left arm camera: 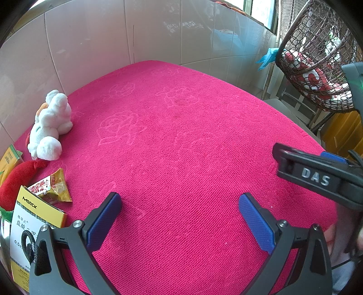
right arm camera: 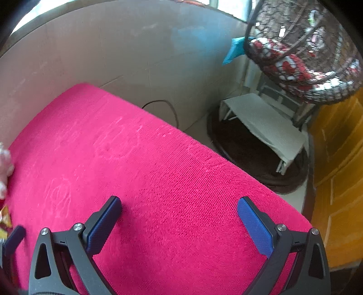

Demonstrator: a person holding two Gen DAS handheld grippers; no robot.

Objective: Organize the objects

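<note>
Your left claw (left arm camera: 179,223) hangs wide and empty over the pink tabletop (left arm camera: 181,140). The clutter sits along its left edge, nearer this claw: a white plush toy (left arm camera: 51,126), a gold snack packet (left arm camera: 53,187) and a Merck medicine box (left arm camera: 34,224), its long axis running toward you. Your right claw (right arm camera: 179,227) is also wide, near the right edge. No container shows on the tabletop.

Bright daylight from a window (left arm camera: 258,11) beyond the left hand-held gripper (left arm camera: 180,217) glares off the glossy wall tiles (left arm camera: 158,34), the left view stays sharp while the right view is motion-blurred, and both bend strongly and darken to black at their fisheye edges.
</note>
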